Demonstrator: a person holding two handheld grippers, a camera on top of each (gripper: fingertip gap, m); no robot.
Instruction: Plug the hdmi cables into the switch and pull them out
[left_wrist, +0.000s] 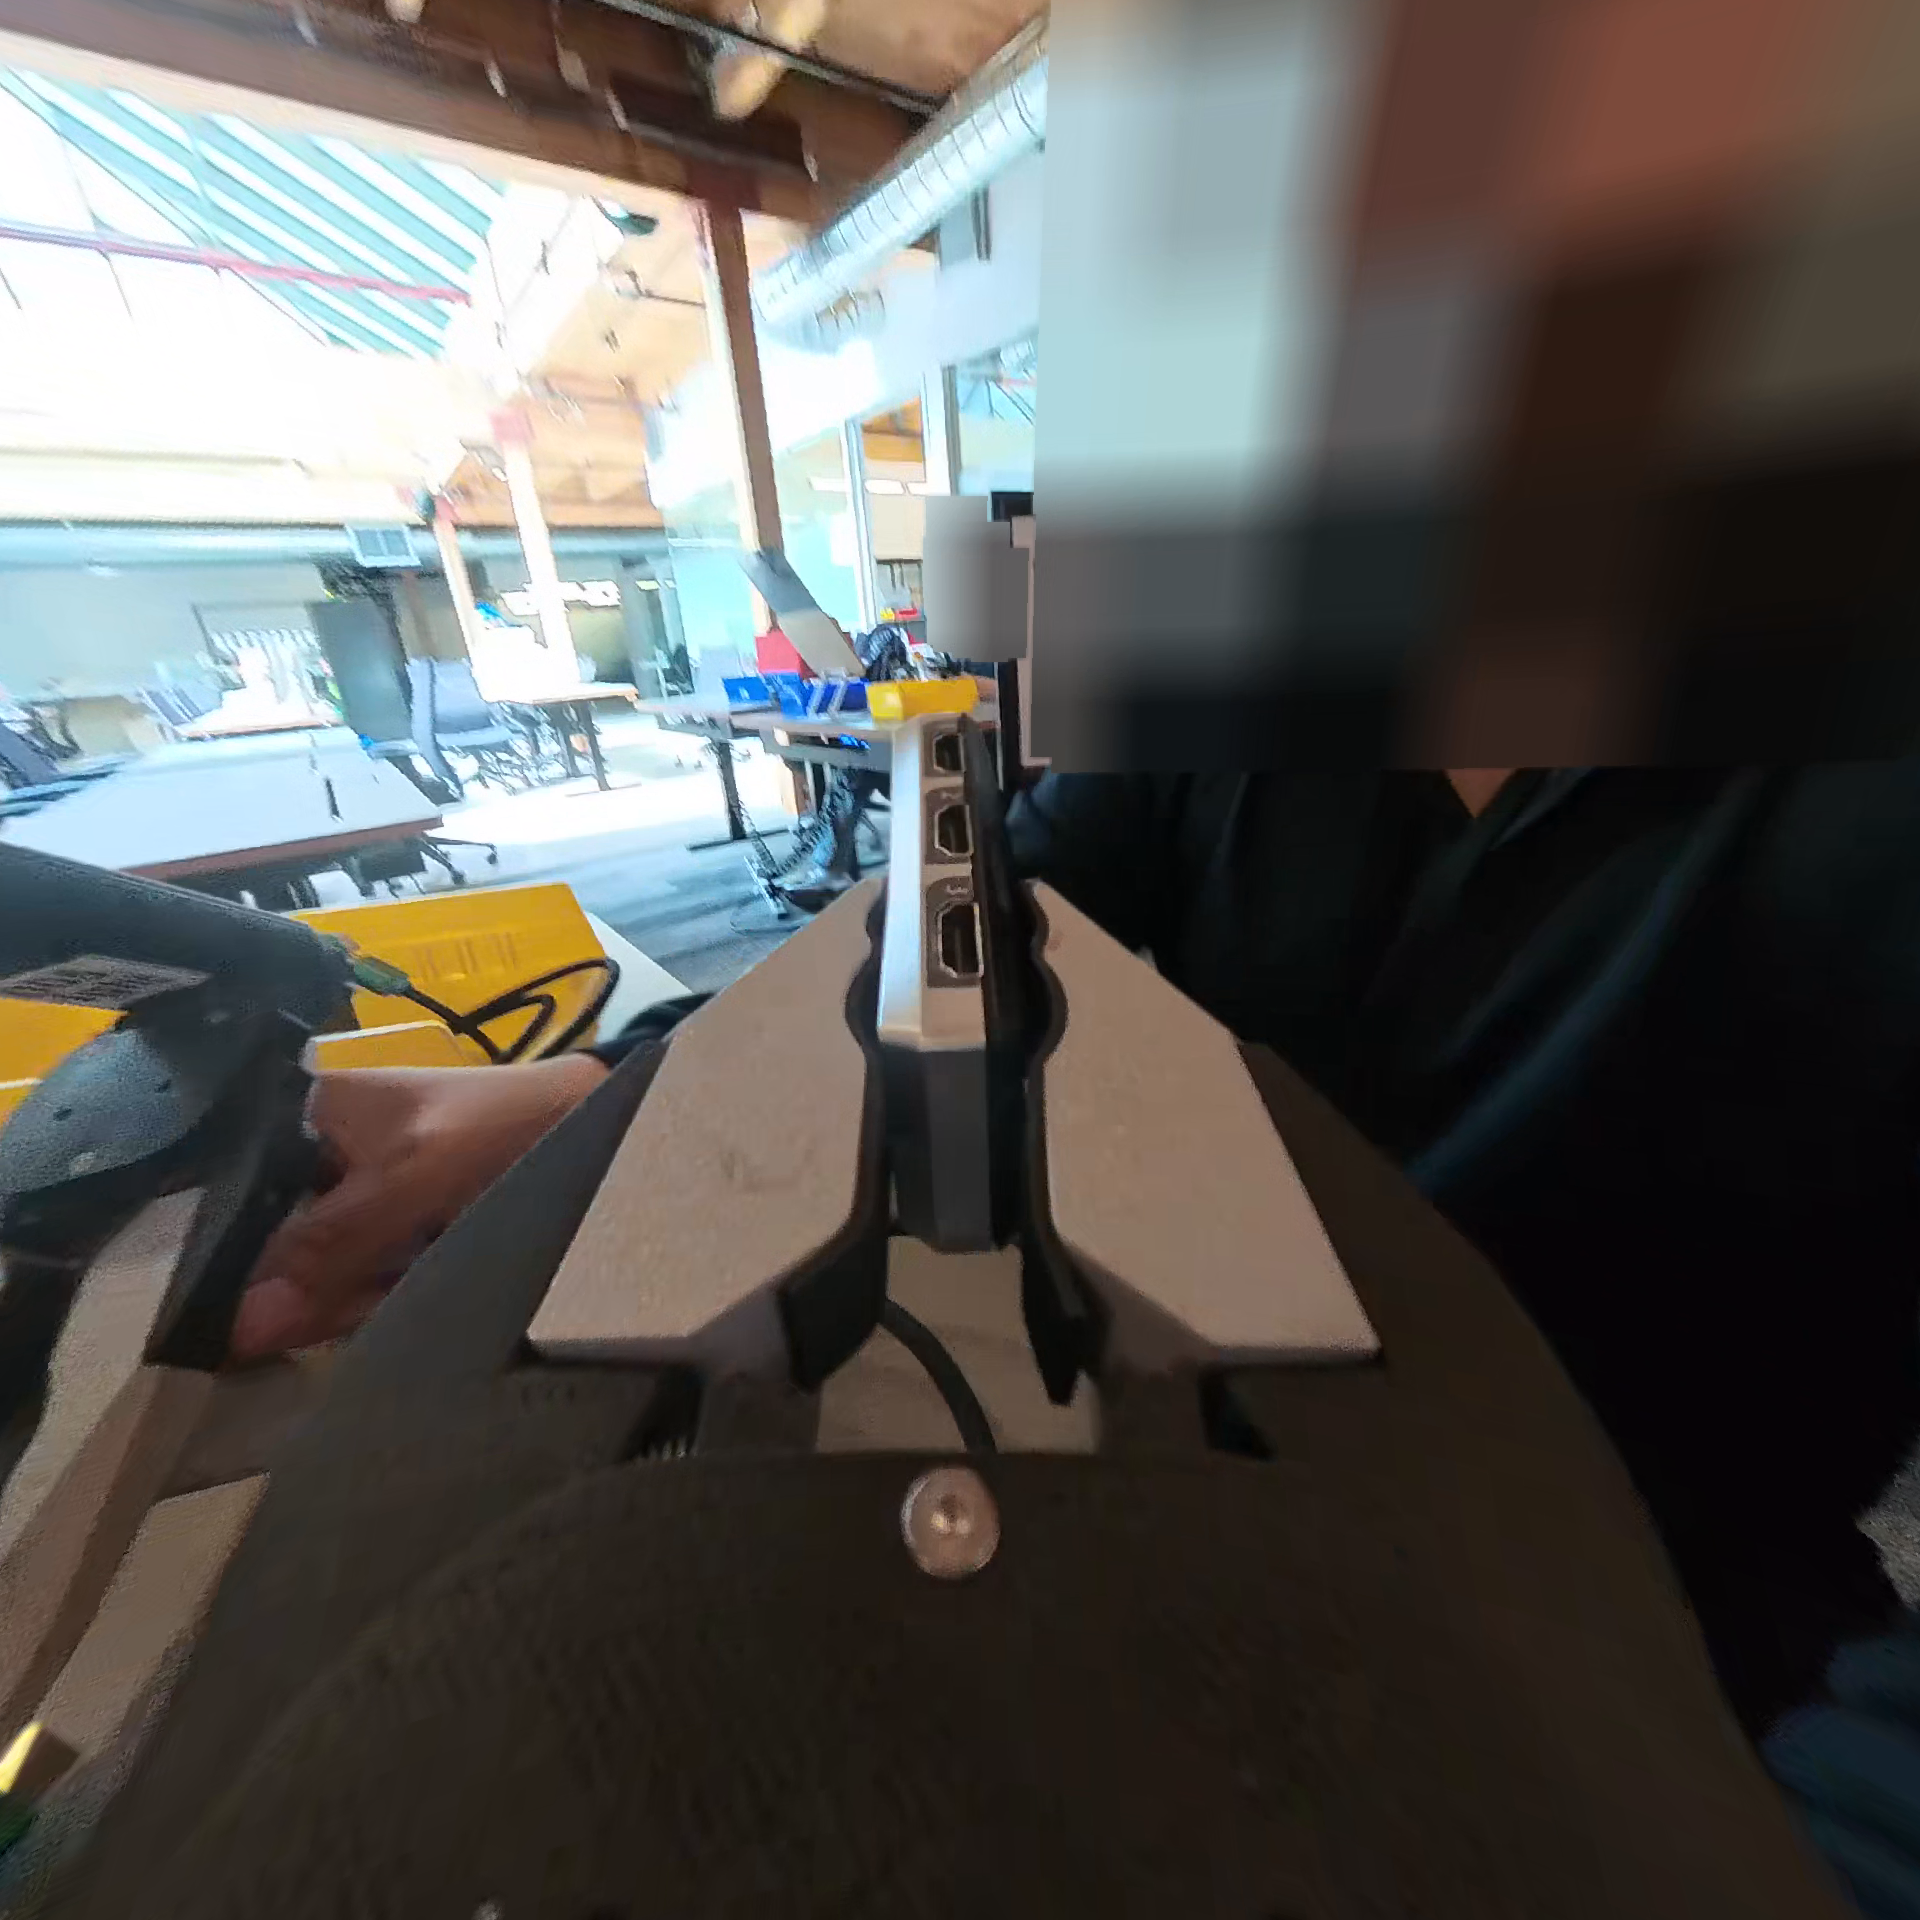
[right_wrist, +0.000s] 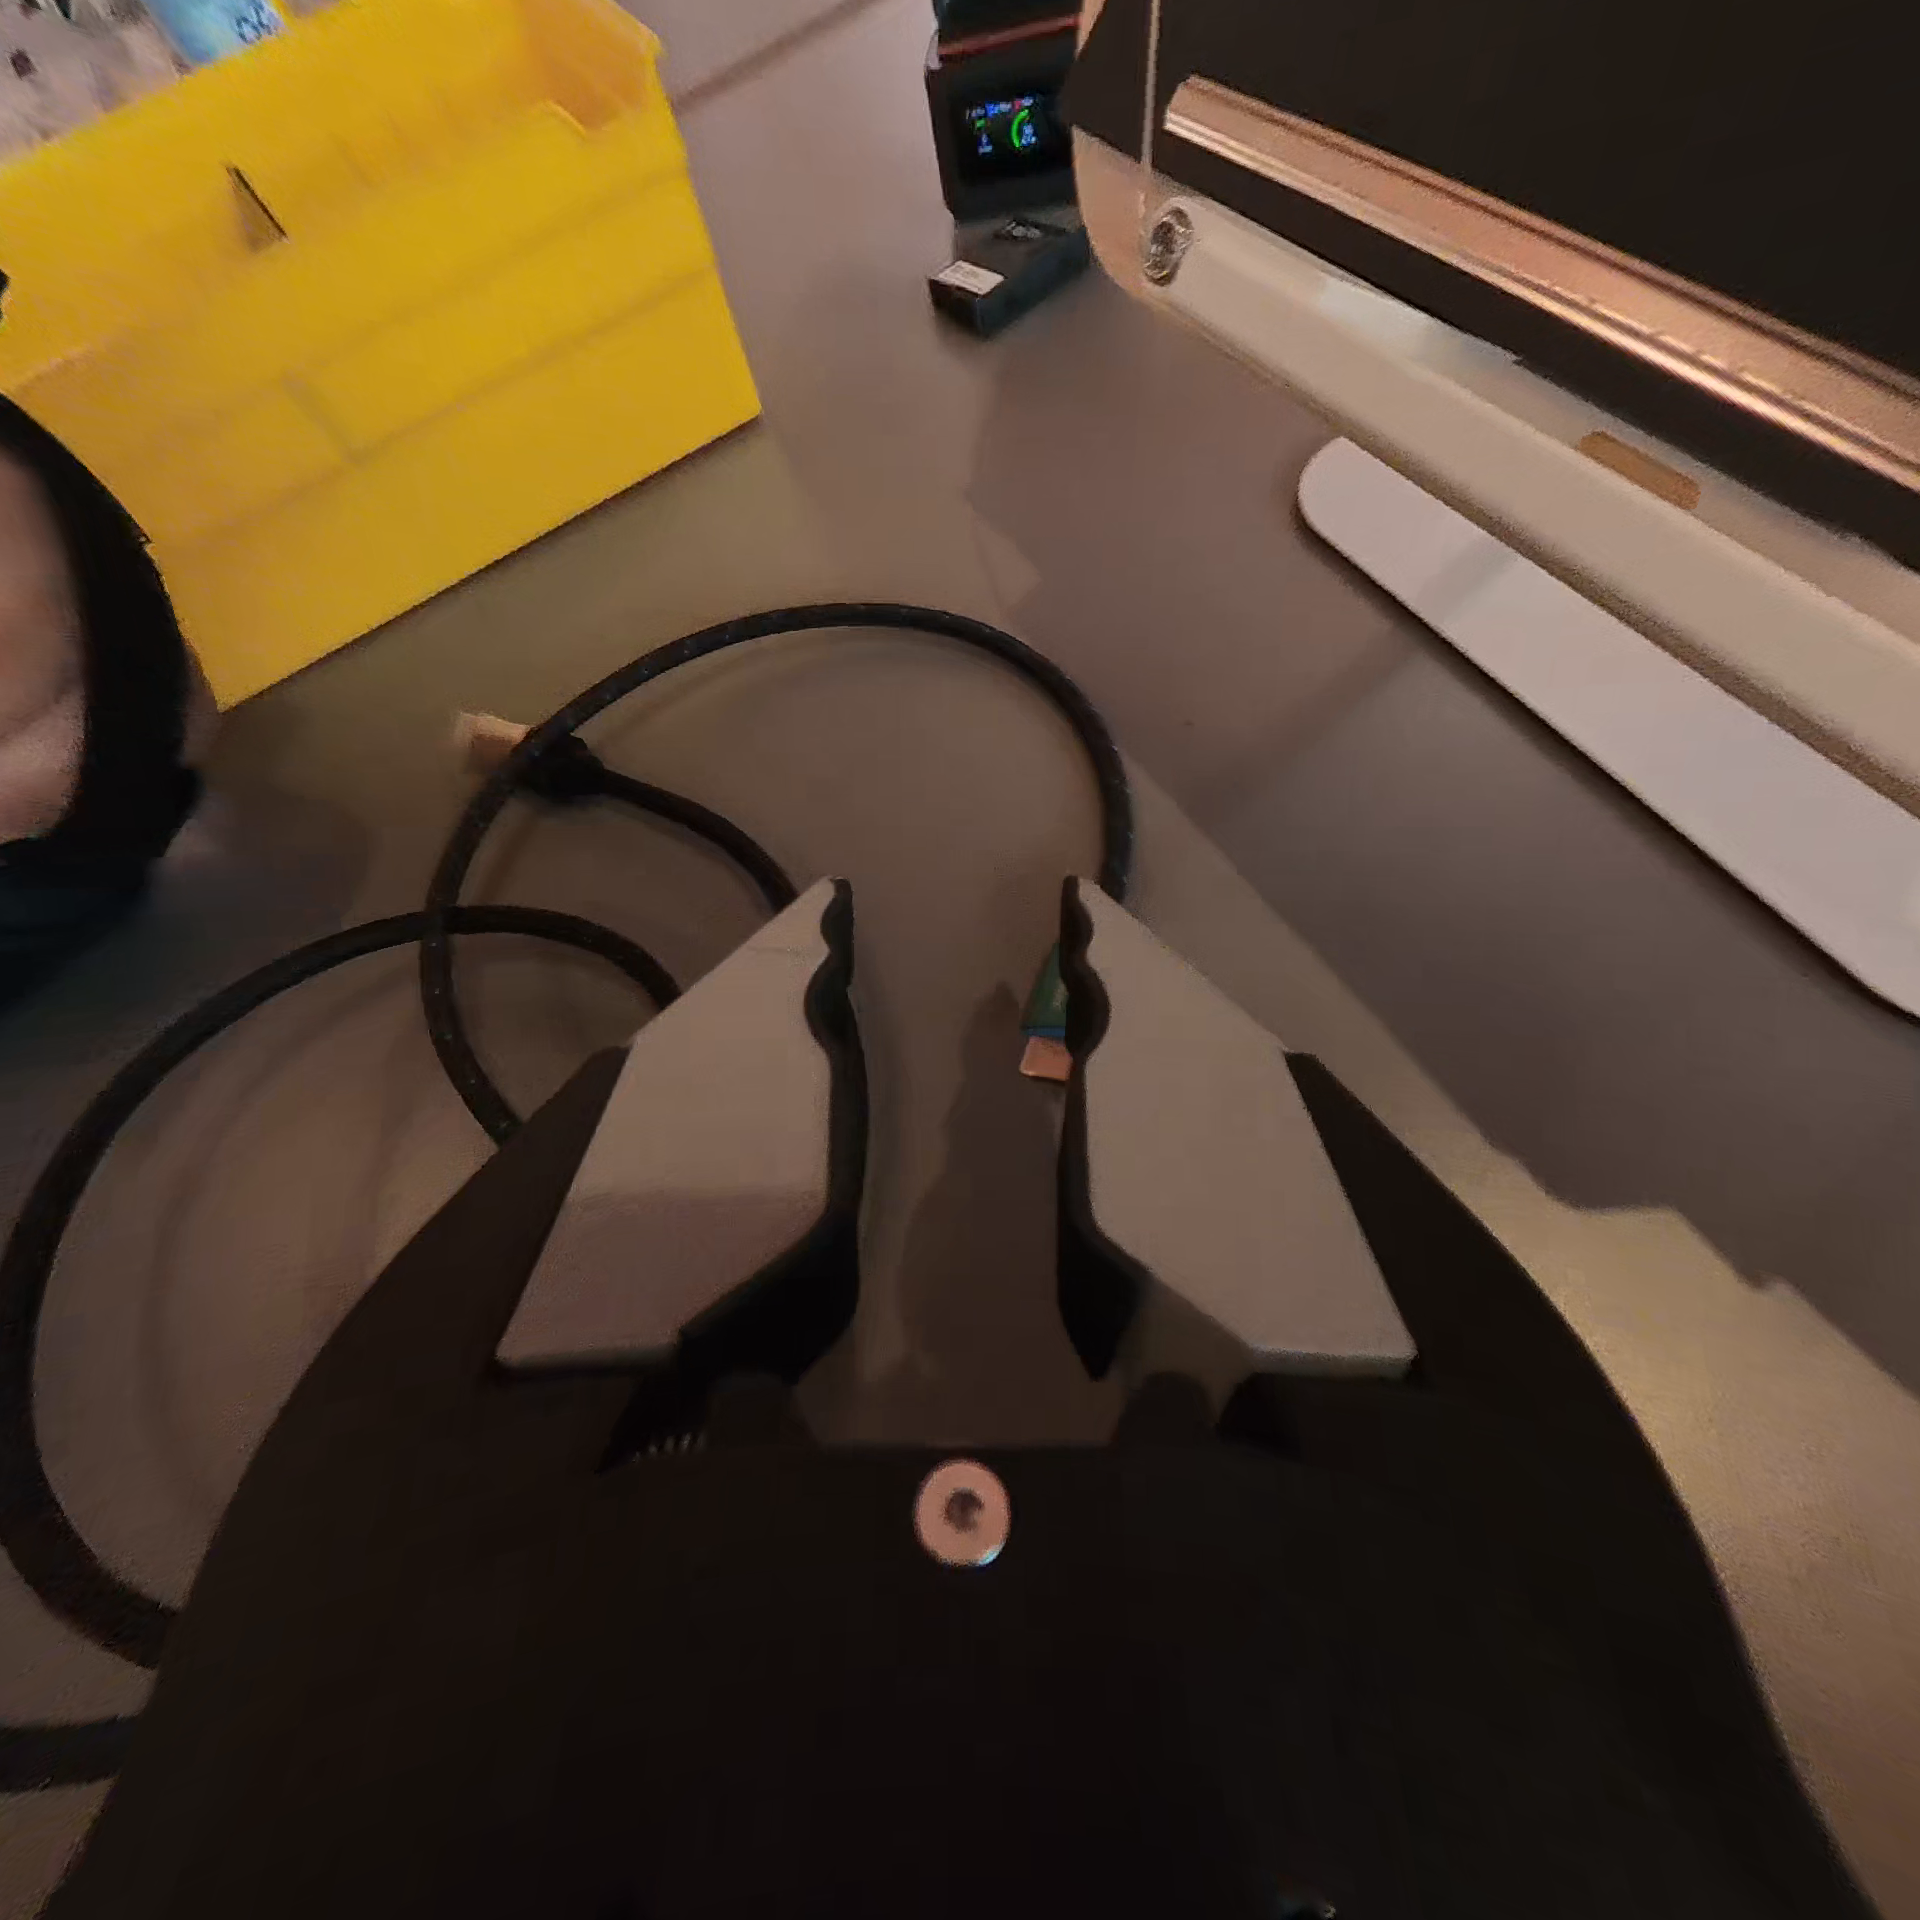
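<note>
My left gripper is shut on the HDMI switch, a slim silver-grey box held upright and edge-on in the air. Three empty ports on its narrow side face left. My right gripper is open above the grey table. A green HDMI plug with a gold tip lies between its fingers, close to the right finger. Its black braided cable loops away across the table. A second black cable crosses it and ends in a gold plug.
A yellow bin stands at the far left of the table and also shows in the left wrist view. A small device with a lit screen and a small dark box sit behind. A monitor on a white base fills the right. A person in a dark top is close. Tip to tip, the grippers are about 25 centimeters apart.
</note>
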